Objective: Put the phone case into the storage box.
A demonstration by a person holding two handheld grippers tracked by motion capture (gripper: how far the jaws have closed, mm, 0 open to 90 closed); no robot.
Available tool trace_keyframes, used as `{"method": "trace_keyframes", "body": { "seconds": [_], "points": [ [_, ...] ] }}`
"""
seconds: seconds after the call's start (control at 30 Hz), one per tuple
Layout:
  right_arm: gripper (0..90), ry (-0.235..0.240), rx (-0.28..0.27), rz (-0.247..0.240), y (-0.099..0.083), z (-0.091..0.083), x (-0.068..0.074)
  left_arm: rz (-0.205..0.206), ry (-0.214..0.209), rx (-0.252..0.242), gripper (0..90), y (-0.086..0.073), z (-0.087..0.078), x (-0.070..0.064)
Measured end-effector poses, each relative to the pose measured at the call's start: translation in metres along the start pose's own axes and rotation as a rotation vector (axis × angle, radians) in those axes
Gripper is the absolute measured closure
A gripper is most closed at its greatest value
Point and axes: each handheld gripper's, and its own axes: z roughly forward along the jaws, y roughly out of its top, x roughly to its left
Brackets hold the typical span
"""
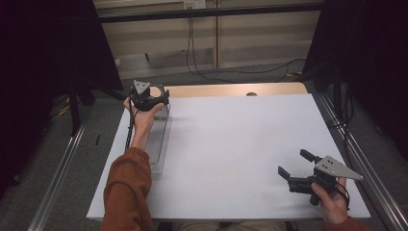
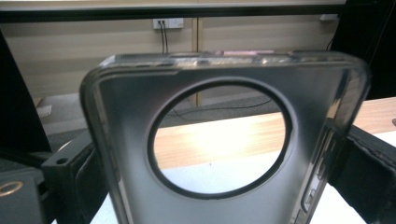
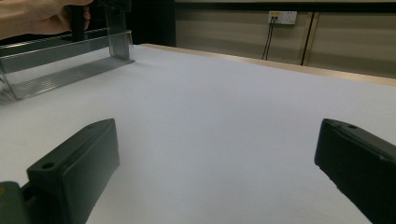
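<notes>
A translucent grey phone case (image 2: 224, 140), smooth with a round camera cutout, stands clamped in my left gripper (image 1: 149, 98) above a clear plastic rack (image 1: 159, 139). My right gripper (image 1: 300, 168) hovers with jaws wide apart over bare white table (image 1: 231, 144).

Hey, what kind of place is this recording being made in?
Probably a lab or workshop recording station: a white-topped table between dark curtains, metal rails beside it, loose cables on the floor. The left gripper holds a clear phone case over a clear tray.
</notes>
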Motion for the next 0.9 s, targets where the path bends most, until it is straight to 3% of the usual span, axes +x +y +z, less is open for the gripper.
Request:
{"method": "trace_keyframes", "body": {
  "seconds": [0.13,0.2,0.33,0.43,0.7,0.9],
  "points": [
    [0.0,0.000,0.003,0.002,0.000,0.000,0.000,0.001,-0.006,0.007,3.4,0.001,-0.003,0.002],
    [0.0,0.000,0.002,0.002,0.000,0.000,0.000,-0.007,-0.036,-0.005,2.7,0.002,-0.003,0.003],
    [0.0,-0.001,0.003,0.002,0.000,0.000,0.000,-0.011,-0.050,0.002,2.6,0.004,-0.007,0.005],
    [0.0,-0.003,0.003,0.005,0.000,0.000,0.000,-0.007,-0.044,-0.010,2.6,0.005,-0.010,0.005],
    [0.0,-0.003,0.004,0.004,0.000,0.001,0.000,-0.049,-0.067,-0.010,2.6,0.006,-0.021,0.011],
    [0.0,-0.004,0.003,0.002,0.000,0.000,0.000,-0.041,-0.103,-0.063,2.4,0.005,-0.033,0.014]
  ]
}}
